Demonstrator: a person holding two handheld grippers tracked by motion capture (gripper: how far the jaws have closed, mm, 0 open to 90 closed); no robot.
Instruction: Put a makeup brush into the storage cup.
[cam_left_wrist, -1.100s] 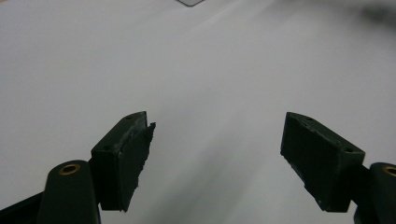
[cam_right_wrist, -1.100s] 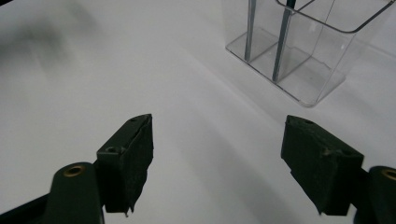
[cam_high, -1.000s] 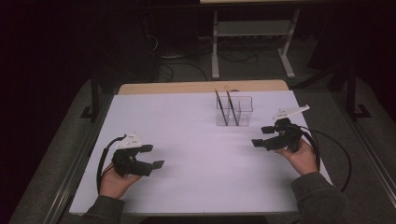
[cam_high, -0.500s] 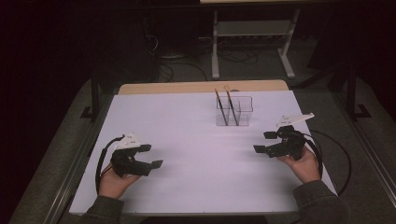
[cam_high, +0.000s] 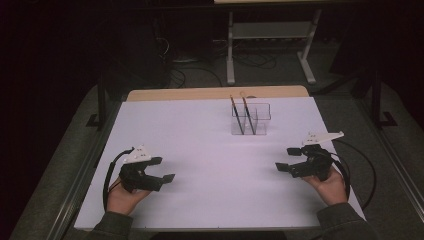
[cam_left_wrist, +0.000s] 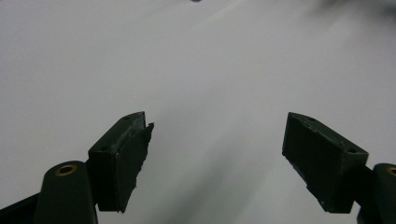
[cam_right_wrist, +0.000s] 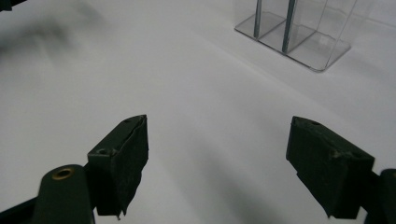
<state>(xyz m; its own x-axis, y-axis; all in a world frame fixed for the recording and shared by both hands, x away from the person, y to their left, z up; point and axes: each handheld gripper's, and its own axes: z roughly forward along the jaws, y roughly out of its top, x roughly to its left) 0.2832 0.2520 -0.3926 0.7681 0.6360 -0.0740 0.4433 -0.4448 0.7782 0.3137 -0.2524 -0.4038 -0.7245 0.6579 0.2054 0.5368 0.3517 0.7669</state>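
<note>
1. Left gripper (cam_high: 167, 169), a black two-jaw tool with a white three-cornered plate on top, is held in the person's left hand (cam_high: 124, 196) low over the near left part of the table. Its jaws stand wide apart with nothing between them; the left gripper view shows bare white surface in the gap.

2. Right gripper (cam_high: 289, 159), of the same black make, is held in the person's right hand (cam_high: 331, 187) over the near right part of the table. Its jaws are likewise spread wide and hold nothing, as the right gripper view (cam_right_wrist: 217, 163) confirms. Its tips point toward the table's middle.

3. Clear plastic compartmented holder (cam_high: 251, 119) stands upright on the far middle of the table, well apart from both grippers and nearer to the right one. In the right gripper view (cam_right_wrist: 299, 35) it lies beyond the jaws, toward the upper right.

4. Two thin dark sticks with orange tops (cam_high: 239, 116) stand tilted inside the holder, leaning toward the far side; which compartments hold them cannot be told for certain.

5. White table surface (cam_high: 190, 135) bears the holder; a strip of light wooden board (cam_high: 200, 93) shows along its far edge.

6. Black cables (cam_high: 361, 165) trail from each gripper toward the near edge.
</note>
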